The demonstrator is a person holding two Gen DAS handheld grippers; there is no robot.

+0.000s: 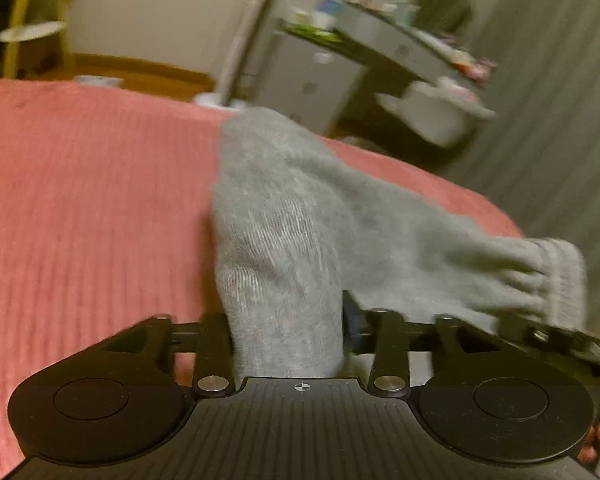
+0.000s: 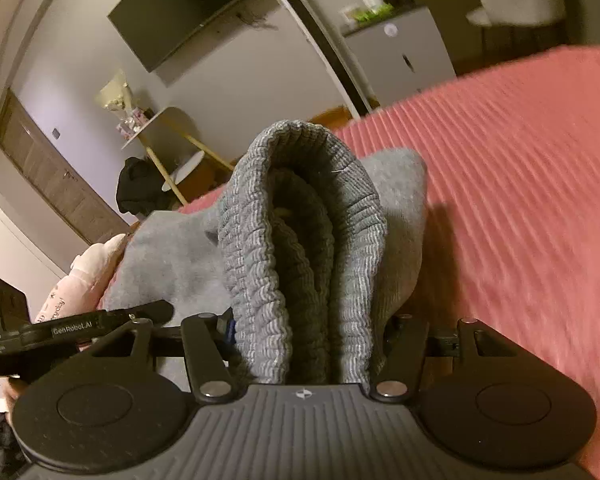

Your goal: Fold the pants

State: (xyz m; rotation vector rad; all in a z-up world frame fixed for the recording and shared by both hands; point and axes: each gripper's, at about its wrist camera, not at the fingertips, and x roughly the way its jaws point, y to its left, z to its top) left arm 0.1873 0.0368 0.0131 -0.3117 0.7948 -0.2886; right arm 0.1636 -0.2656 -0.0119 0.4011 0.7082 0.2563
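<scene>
The grey fleece pants hang between both grippers above the pink ribbed bedspread. My left gripper is shut on a bunch of the grey fabric; its fingers are hidden by the cloth. My right gripper is shut on the ribbed elastic waistband, which bulges up between its jaws. The right gripper also shows at the right edge of the left wrist view, just below the waistband. The left gripper shows at the left edge of the right wrist view.
The bedspread fills the surface below. A pink garment lies at the bed's left edge. Beyond the bed are a white drawer unit, a cluttered desk, a wall-mounted TV, a small shelf stand and a grey curtain.
</scene>
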